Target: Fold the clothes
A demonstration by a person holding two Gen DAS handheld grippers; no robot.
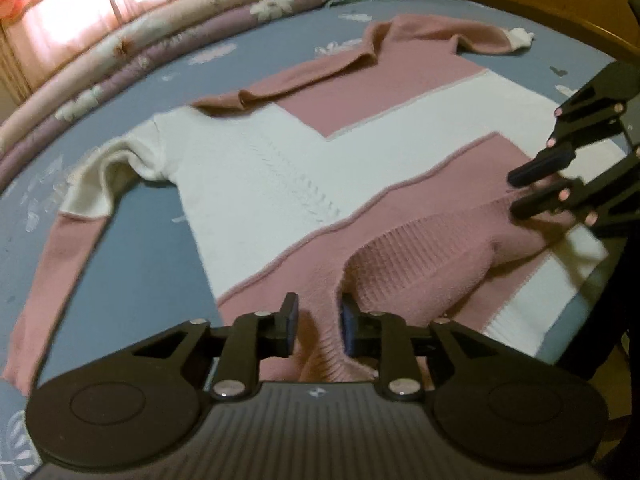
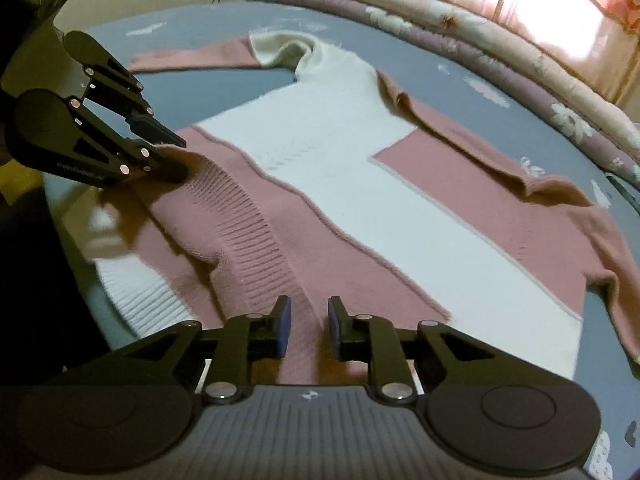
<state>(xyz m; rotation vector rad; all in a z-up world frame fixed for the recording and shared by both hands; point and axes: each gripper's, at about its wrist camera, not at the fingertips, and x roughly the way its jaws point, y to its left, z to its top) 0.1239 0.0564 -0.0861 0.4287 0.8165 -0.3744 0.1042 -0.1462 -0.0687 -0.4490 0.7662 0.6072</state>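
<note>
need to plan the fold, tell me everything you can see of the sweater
The sweater is a soft knit in pink and cream blocks with a cable strip down the cream. It lies spread flat on the blue bedsheet, sleeves out to both sides. Its ribbed hem is bunched up between the left gripper and the right gripper.

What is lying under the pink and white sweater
The sweater lies spread on a blue bedsheet with pale leaf prints, which shows all around it. Whatever is directly beneath the fabric is covered. Its ribbed hem is bunched up between the two grippers.
</note>
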